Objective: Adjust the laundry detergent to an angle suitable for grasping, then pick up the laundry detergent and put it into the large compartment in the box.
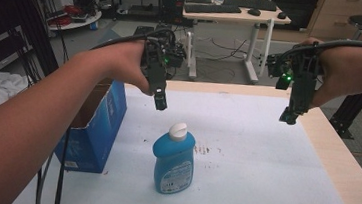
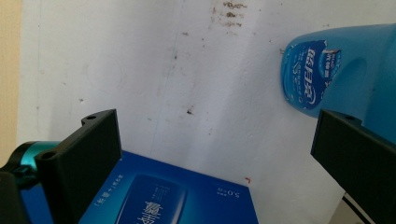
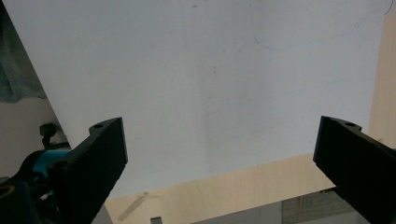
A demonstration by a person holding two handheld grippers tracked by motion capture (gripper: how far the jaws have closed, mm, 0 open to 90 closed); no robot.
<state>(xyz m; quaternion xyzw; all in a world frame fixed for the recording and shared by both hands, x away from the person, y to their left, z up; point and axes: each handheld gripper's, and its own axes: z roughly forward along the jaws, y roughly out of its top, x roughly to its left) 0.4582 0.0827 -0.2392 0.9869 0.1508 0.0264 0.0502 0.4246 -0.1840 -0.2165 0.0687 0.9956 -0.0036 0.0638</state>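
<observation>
we see the worktop (image 1: 264, 155), its white sheet spread under both pairs of fingers. the blue box (image 1: 97, 124) stands at the worktop's left edge, below and to the left of the left gripper (image 1: 161, 101); in the left gripper view it lies beneath the near finger. the blue bottle (image 1: 173, 160) with its white cap (image 1: 178, 130) stands upright just below the left gripper's fingers, apart from them, perhaps slightly to their right. those fingers are spread wide, nothing between them. the right gripper (image 1: 288, 116) hangs well to the right of the bottle, over the sheet's edge, fingers (image 3: 93, 158) released and empty.
</observation>
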